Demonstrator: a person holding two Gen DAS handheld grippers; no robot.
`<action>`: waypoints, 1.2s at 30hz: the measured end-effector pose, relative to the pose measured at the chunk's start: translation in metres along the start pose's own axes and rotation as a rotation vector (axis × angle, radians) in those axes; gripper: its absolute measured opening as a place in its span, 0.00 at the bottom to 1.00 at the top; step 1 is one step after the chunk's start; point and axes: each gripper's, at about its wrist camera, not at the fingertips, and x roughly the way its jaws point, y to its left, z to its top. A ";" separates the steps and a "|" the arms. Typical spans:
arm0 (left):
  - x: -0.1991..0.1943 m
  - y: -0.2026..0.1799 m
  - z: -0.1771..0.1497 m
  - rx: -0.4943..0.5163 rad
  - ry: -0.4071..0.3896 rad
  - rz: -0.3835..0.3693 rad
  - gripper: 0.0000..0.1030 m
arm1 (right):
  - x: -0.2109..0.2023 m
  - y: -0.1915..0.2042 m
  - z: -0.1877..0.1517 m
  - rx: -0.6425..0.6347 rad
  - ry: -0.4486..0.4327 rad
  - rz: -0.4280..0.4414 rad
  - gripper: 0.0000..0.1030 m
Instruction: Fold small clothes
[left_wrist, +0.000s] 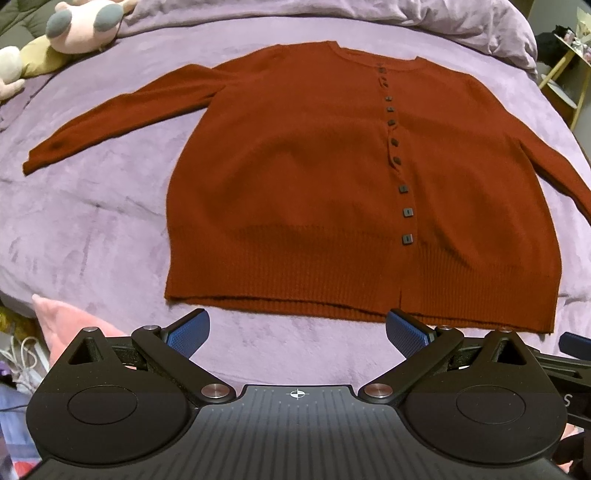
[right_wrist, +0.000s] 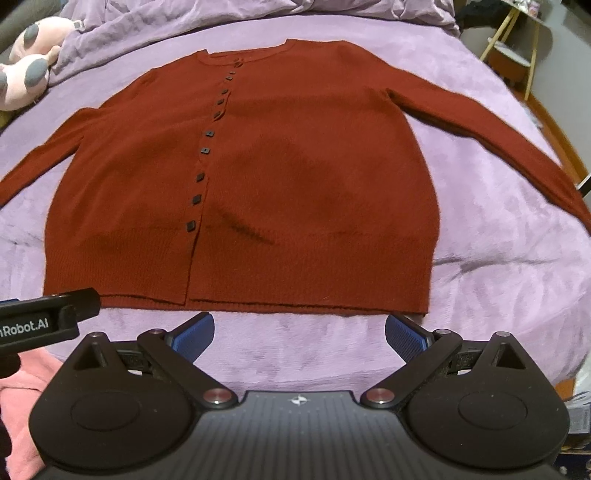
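Note:
A rust-red buttoned cardigan (left_wrist: 314, 177) lies flat, front up, on a purple blanket, sleeves spread to both sides; it also shows in the right wrist view (right_wrist: 295, 184). Dark square buttons (left_wrist: 404, 212) run down its front. My left gripper (left_wrist: 297, 332) is open and empty, just short of the hem, near its middle. My right gripper (right_wrist: 299, 334) is open and empty, just short of the hem's right half. Part of the left gripper's body (right_wrist: 44, 321) shows at the left of the right wrist view.
The purple blanket (left_wrist: 92, 229) covers a bed. Plush toys (left_wrist: 85, 26) lie at the far left. A bunched duvet (right_wrist: 258, 9) lies behind the collar. A pink cloth (left_wrist: 66, 321) lies at the near left edge. A yellow-legged stand (right_wrist: 517, 48) is beyond the bed's right side.

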 end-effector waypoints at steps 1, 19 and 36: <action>0.002 -0.001 0.000 -0.002 -0.002 -0.006 1.00 | 0.002 -0.003 0.000 0.010 0.003 0.016 0.96; 0.027 -0.020 0.014 0.020 0.012 -0.015 1.00 | 0.027 -0.044 -0.001 0.131 0.000 0.214 0.96; 0.099 0.001 0.065 -0.134 -0.074 0.009 1.00 | 0.056 -0.315 0.021 0.857 -0.573 0.078 0.88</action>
